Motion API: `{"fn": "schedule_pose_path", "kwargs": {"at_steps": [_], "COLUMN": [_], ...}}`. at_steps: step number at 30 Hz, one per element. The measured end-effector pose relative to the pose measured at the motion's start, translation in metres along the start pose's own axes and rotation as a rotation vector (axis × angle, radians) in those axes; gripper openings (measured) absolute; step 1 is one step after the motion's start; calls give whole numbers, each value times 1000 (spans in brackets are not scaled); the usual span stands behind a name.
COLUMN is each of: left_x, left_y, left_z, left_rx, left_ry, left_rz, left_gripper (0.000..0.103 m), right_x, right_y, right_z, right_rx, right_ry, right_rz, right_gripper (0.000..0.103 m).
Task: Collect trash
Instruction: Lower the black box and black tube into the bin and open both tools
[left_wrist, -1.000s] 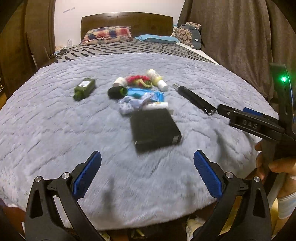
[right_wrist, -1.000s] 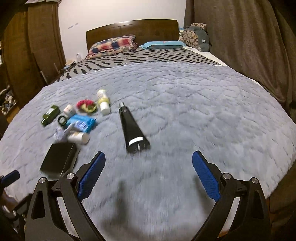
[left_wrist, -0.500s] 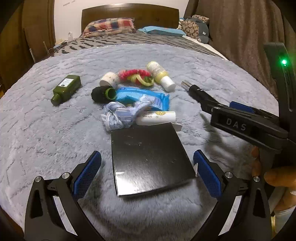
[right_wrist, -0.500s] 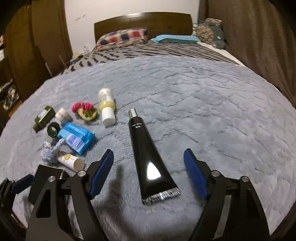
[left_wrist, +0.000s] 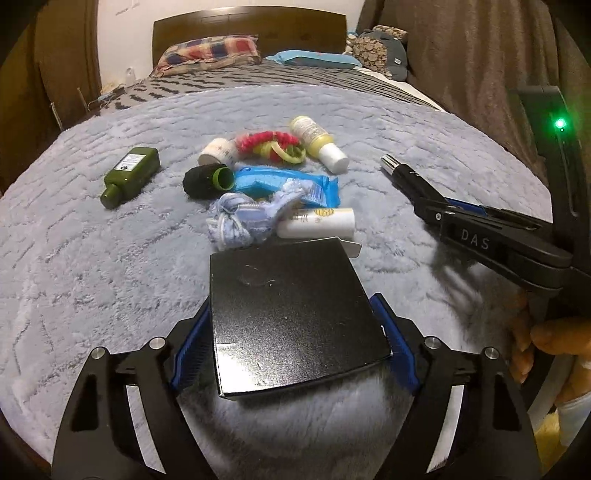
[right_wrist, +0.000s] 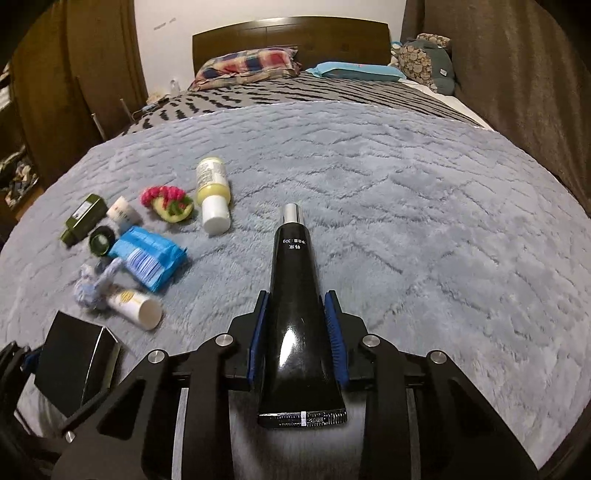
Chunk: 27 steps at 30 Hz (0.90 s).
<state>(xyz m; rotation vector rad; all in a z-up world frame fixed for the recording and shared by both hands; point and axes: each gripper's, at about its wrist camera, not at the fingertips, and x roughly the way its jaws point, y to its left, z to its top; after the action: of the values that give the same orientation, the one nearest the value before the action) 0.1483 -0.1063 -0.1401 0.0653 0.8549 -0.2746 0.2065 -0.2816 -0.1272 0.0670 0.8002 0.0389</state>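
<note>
You are working over a wide bed covered by a grey plush blanket (right_wrist: 424, 206), with the trash scattered on its left part. Your left gripper (left_wrist: 293, 332) has its blue-padded fingers pressed against both sides of the flat black square box (left_wrist: 291, 314), nearest of the pile. Your right gripper (right_wrist: 297, 332) has its fingers clamped on the glossy black squeeze tube (right_wrist: 297, 314), its silver cap pointing toward the headboard. Beyond the box lie a blue plastic wipes pack (left_wrist: 288, 182), a dark green rectangular bottle (left_wrist: 131, 173) and a small white cylindrical tube (left_wrist: 317, 221).
</note>
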Motion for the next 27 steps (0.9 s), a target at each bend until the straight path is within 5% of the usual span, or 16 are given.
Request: {"fn": "schedule_pose_path", "kwargs": {"at_steps": [15,27], "left_x": [-80,-154], "left_y": [17,25], "left_z": [-37,-99], "left_rx": [5,22], "left_ry": [-78,-139], "left_rz": [-10,-29], "left_gripper": [77,77], "right_x": [-81,-176], "right_y": [14,41], "right_z": [-66,-135], "right_rx": [-8,-9], "right_ry": [-14,-89], "right_rz": [91,189], "right_gripper": [31,31]}}
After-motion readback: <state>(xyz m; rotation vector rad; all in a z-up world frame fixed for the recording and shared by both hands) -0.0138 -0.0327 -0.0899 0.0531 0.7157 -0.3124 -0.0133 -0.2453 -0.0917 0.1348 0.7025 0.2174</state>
